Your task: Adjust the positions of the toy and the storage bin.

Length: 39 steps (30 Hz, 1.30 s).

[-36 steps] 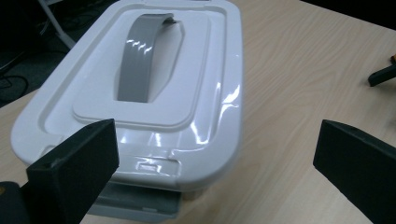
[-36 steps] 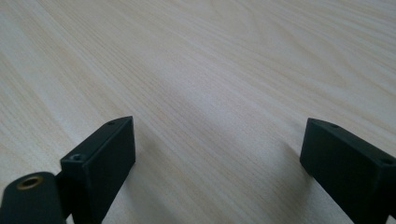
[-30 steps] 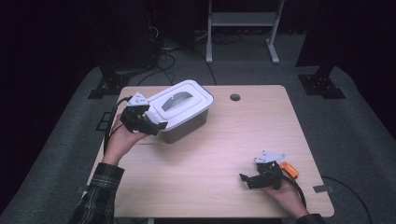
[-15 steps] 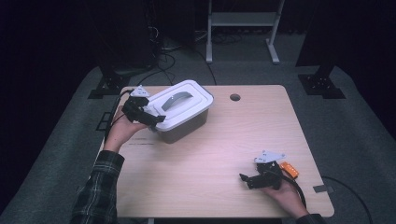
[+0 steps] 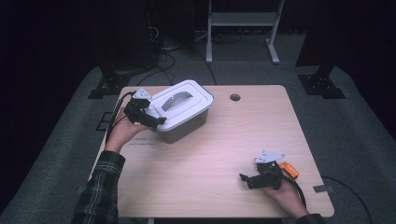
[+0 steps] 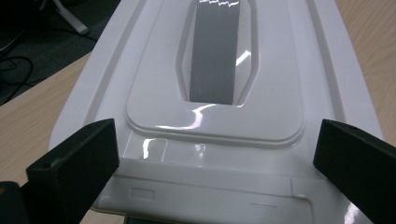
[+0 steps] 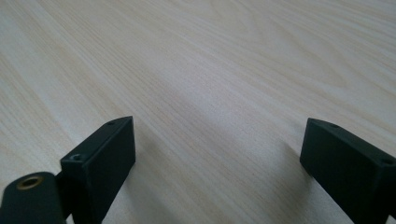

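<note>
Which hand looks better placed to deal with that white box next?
Probably the left: the left gripper sits at the white box with open jaws. The right gripper rests far off.

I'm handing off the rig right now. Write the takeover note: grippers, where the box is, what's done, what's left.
Left gripper: open, jaws either side of the near end of the box's lid, not clamped.
Right gripper: open, low over the table at the near right, holding nothing.
Box: far left of the table, lid on, grey handle flat.
Done: left gripper lined up at the lid.
Left: probably close on the lid edge and lift it off.
</note>
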{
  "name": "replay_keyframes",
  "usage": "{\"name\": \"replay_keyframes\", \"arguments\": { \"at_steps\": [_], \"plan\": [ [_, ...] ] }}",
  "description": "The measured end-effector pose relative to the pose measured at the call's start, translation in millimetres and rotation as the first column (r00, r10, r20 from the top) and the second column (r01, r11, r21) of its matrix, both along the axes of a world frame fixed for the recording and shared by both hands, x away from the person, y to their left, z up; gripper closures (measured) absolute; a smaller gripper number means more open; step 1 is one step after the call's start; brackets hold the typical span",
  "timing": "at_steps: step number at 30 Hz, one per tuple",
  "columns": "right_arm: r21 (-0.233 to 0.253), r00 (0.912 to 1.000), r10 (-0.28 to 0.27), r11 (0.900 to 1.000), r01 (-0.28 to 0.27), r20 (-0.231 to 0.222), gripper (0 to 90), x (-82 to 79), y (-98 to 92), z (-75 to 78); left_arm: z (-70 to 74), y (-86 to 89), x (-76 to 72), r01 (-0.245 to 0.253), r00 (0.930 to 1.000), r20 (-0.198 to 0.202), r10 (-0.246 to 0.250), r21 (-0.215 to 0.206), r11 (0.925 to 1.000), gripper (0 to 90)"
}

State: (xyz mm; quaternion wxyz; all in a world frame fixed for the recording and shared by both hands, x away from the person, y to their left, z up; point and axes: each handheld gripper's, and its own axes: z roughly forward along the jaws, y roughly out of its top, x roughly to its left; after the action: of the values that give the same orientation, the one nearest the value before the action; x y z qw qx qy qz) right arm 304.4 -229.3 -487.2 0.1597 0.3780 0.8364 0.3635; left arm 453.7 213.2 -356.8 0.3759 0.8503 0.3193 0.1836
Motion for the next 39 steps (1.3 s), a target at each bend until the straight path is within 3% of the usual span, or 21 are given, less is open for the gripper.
{"name": "replay_keyframes", "arguments": {
  "at_steps": [2, 6, 21, 25, 27, 30, 39],
  "plan": [
    [0.000, 1.0000, 0.000, 1.000, 0.000, 0.000, 9.3, 0.0, 0.0, 0.0, -0.4, -1.0, -0.3, 0.009, 1.0000, 0.004, -0.009, -0.005, 0.9999, 0.0],
    [0.000, 1.0000, 0.000, 1.000, 0.000, 0.000, 9.3, 0.0, 0.0, 0.0, -2.2, -5.1, -0.9, 0.027, 0.9991, -0.030, -0.029, -0.044, 0.9987, 0.0],
    [0.000, 1.0000, 0.000, 1.000, 0.000, 0.000, 9.3, 0.0, 0.1, 0.0, -0.2, -16.2, -12.2, 0.022, 0.9979, -0.060, -0.024, -0.032, 0.9992, 0.0],
    [0.000, 1.0000, 0.000, 1.000, 0.000, 0.000, 9.3, 0.0, 0.0, 0.0, -0.3, -18.3, -16.6, 0.020, 0.9970, -0.074, -0.024, -0.060, 0.9980, 0.0],
    [0.000, 1.0000, 0.000, 1.000, 0.000, 0.000, 9.3, 0.0, 0.0, 0.0, -0.6, -21.0, -19.2, 0.043, 0.9930, -0.106, -0.052, -0.089, 0.9951, 0.0],
    [0.000, 1.0000, 0.000, 1.000, 0.000, 0.000, 9.3, 0.0, 0.0, 0.0, -1.6, -29.1, -24.8, 0.071, 0.9958, -0.059, -0.070, 0.018, 0.9973, 0.0],
    [0.000, 1.0000, 0.000, 1.000, 0.000, 0.000, 9.3, 0.0, 0.0, 0.0, 2.5, -27.6, -20.0, 0.057, 0.9952, -0.080, -0.057, -0.009, 0.9983, 0.0]
  ]
}}
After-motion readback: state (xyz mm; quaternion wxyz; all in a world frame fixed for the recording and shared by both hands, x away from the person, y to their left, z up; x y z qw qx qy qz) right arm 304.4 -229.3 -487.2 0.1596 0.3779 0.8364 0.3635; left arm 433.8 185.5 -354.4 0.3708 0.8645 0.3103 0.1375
